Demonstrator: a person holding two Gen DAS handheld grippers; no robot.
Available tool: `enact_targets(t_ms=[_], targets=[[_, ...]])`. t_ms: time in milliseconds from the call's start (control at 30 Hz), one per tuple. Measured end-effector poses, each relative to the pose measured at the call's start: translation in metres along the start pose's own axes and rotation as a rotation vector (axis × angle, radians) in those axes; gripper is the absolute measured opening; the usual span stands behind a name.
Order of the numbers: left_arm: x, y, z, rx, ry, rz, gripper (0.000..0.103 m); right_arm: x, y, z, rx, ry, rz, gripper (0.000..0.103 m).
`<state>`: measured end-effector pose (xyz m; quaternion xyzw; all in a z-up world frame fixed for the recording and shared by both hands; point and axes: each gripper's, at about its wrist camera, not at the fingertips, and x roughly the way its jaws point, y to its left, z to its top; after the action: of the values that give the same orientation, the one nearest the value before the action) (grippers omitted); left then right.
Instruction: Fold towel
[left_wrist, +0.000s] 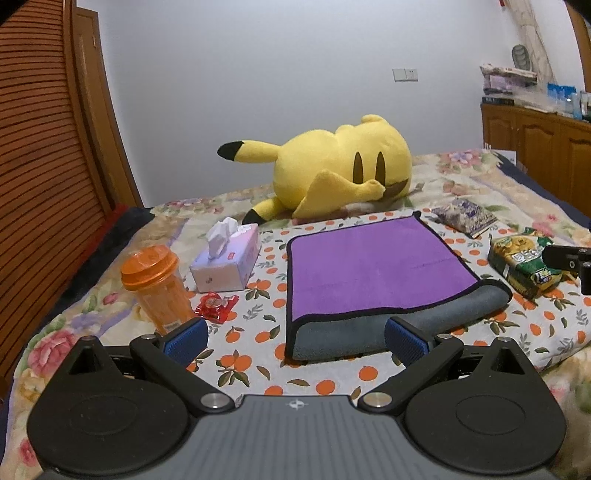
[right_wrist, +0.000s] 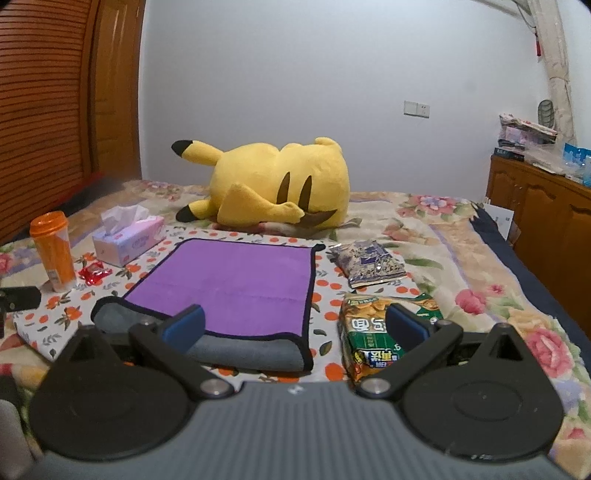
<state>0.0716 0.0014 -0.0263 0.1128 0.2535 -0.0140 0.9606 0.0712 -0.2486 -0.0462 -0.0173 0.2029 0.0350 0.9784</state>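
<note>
A towel (left_wrist: 373, 269), purple on top and grey underneath with a black hem, lies folded once on the orange-print cloth on the bed, its grey fold at the near edge. It also shows in the right wrist view (right_wrist: 229, 280). My left gripper (left_wrist: 295, 338) is open and empty, hovering just before the towel's near left corner. My right gripper (right_wrist: 295, 326) is open and empty, hovering above the towel's near right corner. The right gripper's tip (left_wrist: 569, 264) shows at the right edge of the left wrist view.
A yellow plush toy (left_wrist: 332, 170) lies behind the towel. An orange cup (left_wrist: 159, 284), a tissue box (left_wrist: 227, 260) and a red wrapper (left_wrist: 216, 304) are to its left. Snack packets (right_wrist: 384, 328) (right_wrist: 367, 262) lie to its right. A wooden cabinet (right_wrist: 546, 214) stands at the far right.
</note>
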Motion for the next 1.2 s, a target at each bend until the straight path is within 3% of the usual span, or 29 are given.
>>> enact_targets(t_ms=[767, 1200], targets=[[0.060, 0.001, 0.009, 0.019, 0.091, -0.046, 0.103, 0.056, -0.006, 0.010, -0.004, 0.088, 0.073, 0.103], [0.109, 0.014, 0.009, -0.003, 0.188, -0.097, 0.101, 0.088, -0.007, 0.008, -0.016, 0.162, 0.099, 0.103]])
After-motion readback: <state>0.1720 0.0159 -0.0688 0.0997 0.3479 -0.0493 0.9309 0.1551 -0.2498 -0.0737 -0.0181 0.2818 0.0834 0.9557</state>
